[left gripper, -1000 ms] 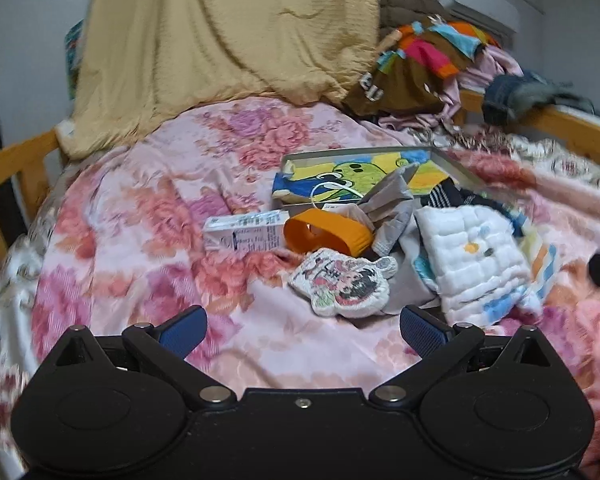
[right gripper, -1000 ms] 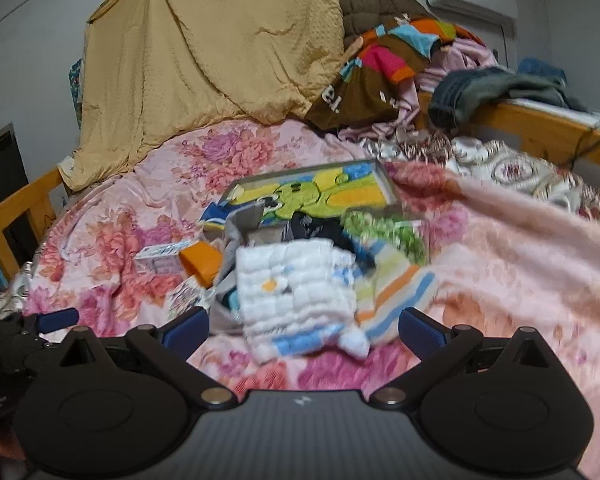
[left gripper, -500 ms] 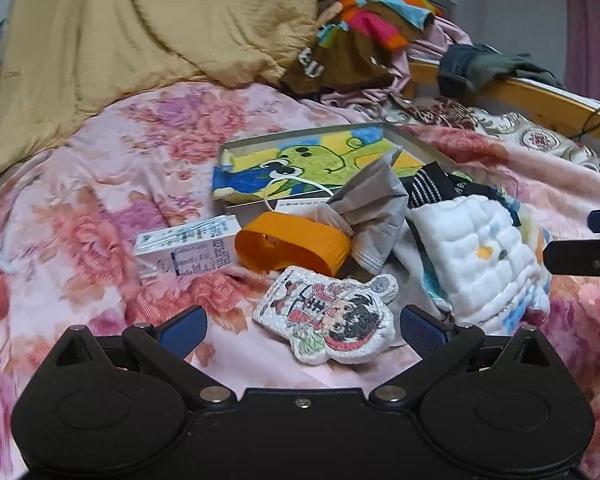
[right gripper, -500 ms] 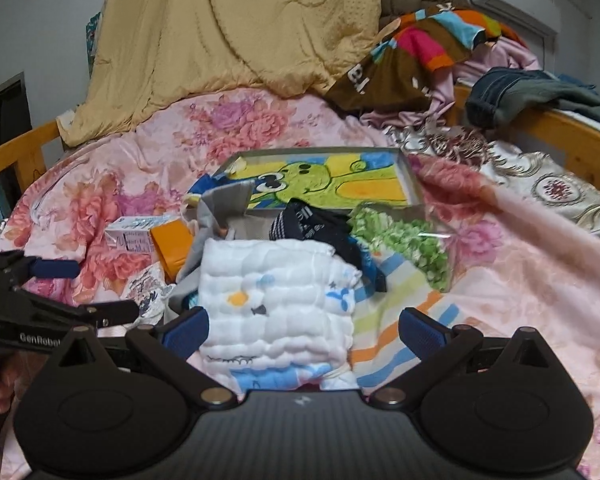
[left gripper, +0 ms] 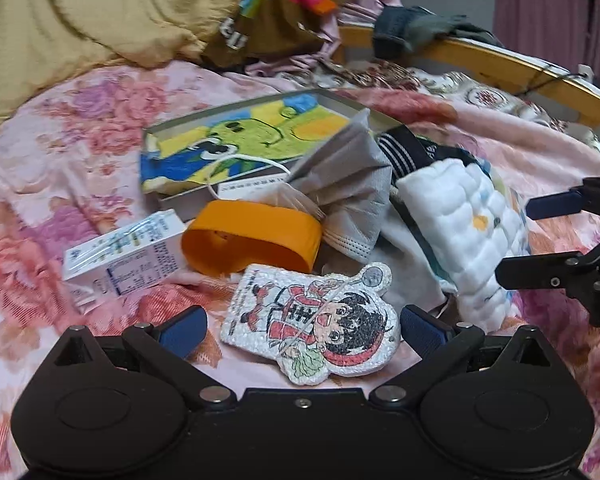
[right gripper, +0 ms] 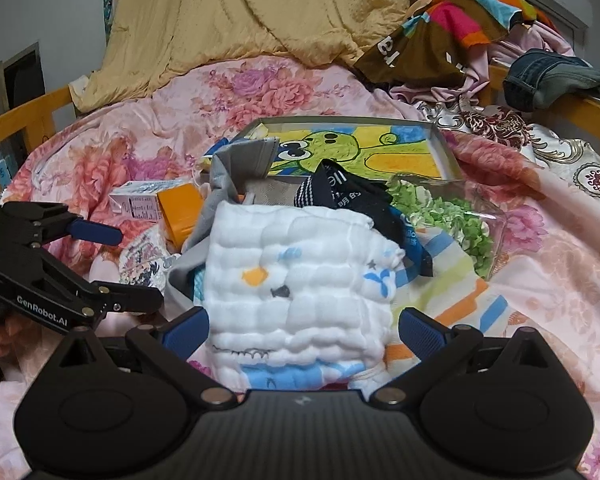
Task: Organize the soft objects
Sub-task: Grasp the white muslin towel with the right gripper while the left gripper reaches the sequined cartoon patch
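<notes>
A white quilted cloth [right gripper: 296, 276] lies folded atop the pile. At its 9 o'clock lies a flat cartoon-figure pad [left gripper: 320, 324]; at 12, a crumpled grey mask [left gripper: 348, 188].

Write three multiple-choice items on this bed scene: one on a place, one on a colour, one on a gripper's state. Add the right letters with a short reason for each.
1. Where does the cartoon-figure pad lie in the left wrist view?
A. inside the picture tray
B. on the bedspread between the left gripper's fingers
C. under the white quilted cloth

2. What colour is the oval plastic ring beside the small carton?
A. orange
B. green
C. black

3. How does the right gripper stand?
A. shut on the dark sock
B. shut and empty
C. open, with the white quilted cloth between its fingers

Answers:
1 B, the pad rests on the floral cover between the blue pads.
2 A, the ring is plainly orange.
3 C, both fingers are spread wide on either side of the cloth, not pressing it.
</notes>
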Tool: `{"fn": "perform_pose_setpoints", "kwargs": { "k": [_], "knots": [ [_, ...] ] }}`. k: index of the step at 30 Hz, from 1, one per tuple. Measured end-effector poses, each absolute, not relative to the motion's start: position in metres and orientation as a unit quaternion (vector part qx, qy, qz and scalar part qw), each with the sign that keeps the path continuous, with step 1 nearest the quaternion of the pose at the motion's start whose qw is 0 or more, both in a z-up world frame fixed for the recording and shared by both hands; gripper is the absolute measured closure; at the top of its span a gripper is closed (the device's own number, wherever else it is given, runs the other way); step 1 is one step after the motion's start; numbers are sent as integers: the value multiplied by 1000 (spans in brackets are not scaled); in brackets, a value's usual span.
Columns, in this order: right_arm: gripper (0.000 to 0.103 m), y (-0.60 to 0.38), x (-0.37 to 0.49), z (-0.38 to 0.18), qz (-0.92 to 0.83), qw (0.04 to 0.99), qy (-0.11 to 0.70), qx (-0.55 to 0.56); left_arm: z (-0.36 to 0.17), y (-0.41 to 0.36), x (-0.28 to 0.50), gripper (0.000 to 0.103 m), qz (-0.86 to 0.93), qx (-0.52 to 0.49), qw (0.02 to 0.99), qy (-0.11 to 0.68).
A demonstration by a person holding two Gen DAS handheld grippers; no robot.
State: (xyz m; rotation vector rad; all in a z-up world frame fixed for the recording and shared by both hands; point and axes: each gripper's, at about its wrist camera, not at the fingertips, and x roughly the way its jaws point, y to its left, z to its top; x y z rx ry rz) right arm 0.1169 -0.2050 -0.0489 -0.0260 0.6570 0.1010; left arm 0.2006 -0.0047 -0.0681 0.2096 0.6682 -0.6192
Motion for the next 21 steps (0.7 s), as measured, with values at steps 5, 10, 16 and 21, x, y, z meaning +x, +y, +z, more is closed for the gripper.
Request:
{"fn": "perform_pose_setpoints", "kwargs": {
  "k": [5,10,16,21],
  "knots": [
    [0,-205,122,-53,53,943,327,-5,-75,1,214,1,-317,90,883,335],
    [2,-202,124,-59,56,941,334,-6,-81,9,216,2,-323,58,884,333],
    [16,-195,123,-59,52,944,325,-23,-86,13,209,2,-319,42,892,317],
    [31,-195,123,-61,51,943,329,-24,-84,8,205,3,-309,47,896,315]
  ]
}}
